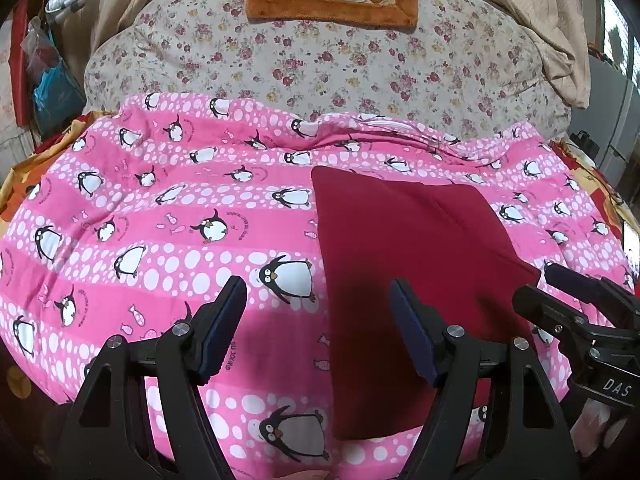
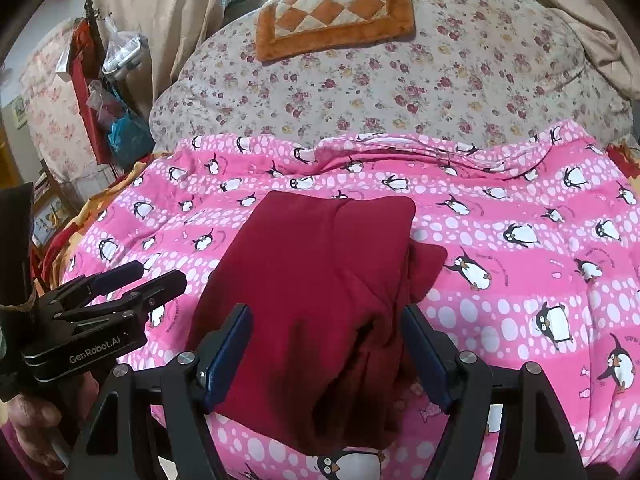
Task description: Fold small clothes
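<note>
1. On the pink penguin bedspread (image 1: 160, 216), toward its near edge, lies the dark red garment (image 1: 400, 264), folded into a flat, rough rectangle.
2. My left claw (image 1: 318, 320) hangs released over the garment's left edge: one finger above bare bedspread, the other above red cloth, nothing between them.
3. My right claw (image 2: 326, 344) is spread wide too, its two blue pads straddling the garment's near right part, where bunched layers and a small flap stick out to the right.
4. Neither claw grasps the cloth; whether the pads touch it I cannot tell.
5. Each claw shows in the other's view, at the garment's side.
6. Beyond the bedspread's far edge sits a floral quilt (image 2: 400, 80), with an orange checkered cushion (image 2: 336, 12) on top.
</note>
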`<state>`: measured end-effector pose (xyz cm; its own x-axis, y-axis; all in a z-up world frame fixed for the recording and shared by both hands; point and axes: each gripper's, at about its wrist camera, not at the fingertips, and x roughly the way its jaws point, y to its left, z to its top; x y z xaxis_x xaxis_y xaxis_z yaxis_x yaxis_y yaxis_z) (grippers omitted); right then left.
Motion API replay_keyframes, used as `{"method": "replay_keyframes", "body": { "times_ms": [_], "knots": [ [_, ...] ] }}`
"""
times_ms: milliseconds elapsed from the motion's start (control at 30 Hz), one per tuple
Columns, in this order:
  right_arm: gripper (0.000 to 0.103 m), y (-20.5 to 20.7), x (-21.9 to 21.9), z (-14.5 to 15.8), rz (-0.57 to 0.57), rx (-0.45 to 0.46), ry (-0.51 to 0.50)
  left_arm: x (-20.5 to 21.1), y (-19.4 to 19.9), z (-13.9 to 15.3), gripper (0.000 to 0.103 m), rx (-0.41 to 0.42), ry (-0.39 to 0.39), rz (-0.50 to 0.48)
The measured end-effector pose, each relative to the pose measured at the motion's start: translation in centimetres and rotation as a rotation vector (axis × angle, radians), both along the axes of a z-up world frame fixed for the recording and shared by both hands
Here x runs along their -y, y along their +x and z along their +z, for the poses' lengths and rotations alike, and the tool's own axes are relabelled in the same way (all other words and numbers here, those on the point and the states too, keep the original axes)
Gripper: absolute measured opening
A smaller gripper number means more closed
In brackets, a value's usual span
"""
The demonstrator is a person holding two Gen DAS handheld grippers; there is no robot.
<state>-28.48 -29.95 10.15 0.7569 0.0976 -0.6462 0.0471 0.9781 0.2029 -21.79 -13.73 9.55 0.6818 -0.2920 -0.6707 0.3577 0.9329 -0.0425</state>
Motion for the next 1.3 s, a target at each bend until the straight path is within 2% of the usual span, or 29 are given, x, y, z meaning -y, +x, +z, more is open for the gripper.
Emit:
{"method": "replay_keyframes", "body": {
  "times_ms": [1300],
  "knots": [
    [0.074,1.9,-0.5,-0.7,0.0,-0.044,-0.001,0.4,1.4,-0.9,0.074,-0.034,0.0,-0.009]
  ]
}}
